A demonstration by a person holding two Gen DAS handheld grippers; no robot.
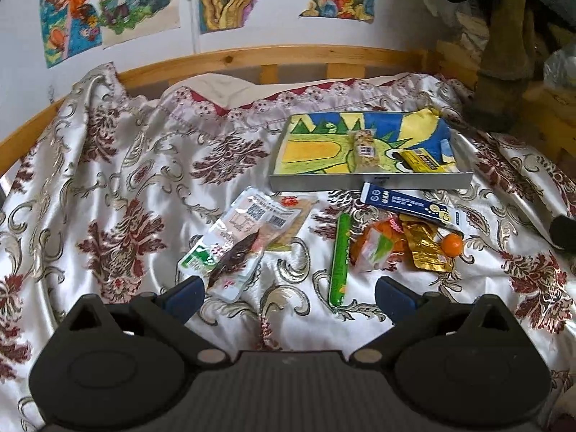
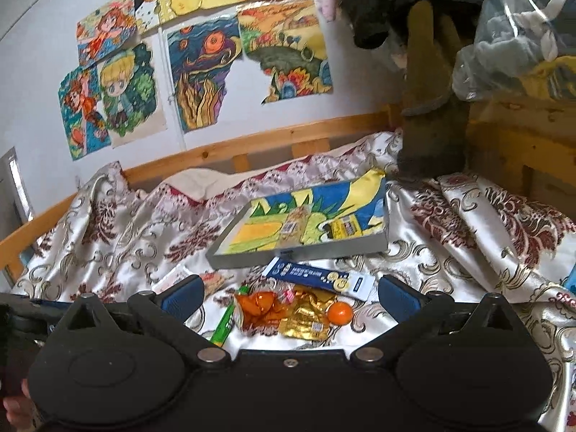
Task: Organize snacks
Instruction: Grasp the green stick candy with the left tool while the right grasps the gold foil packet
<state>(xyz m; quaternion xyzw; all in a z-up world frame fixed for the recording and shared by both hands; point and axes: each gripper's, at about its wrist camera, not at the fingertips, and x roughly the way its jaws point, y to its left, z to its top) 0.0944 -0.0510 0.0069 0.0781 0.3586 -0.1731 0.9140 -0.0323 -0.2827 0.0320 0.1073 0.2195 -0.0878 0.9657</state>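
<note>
Hovering claws [image 1: 289,293] above scattered snacks [image 1: 399,241]

Bedspread [image 1: 151,165] – glossy satin-like cloth w/ woven floral pattern, creased. Tray [image 1: 370,181] looks like matt grey metal, lined w/ crayon-coloured paper. Bed rail [image 1: 252,55] is smooth pale wood w/ knots. Snack packets [image 1: 237,241] are shiny plastic film; gold pouch [image 1: 426,248] is crinkled foil, green stick [image 1: 340,259] smooth glossy plastic. Wall drawings [image 2: 118,97] – matt paper, edges torn. Both gripper bodies matt black plastic; pads [image 1: 185,293] blue, ribbed.
</note>
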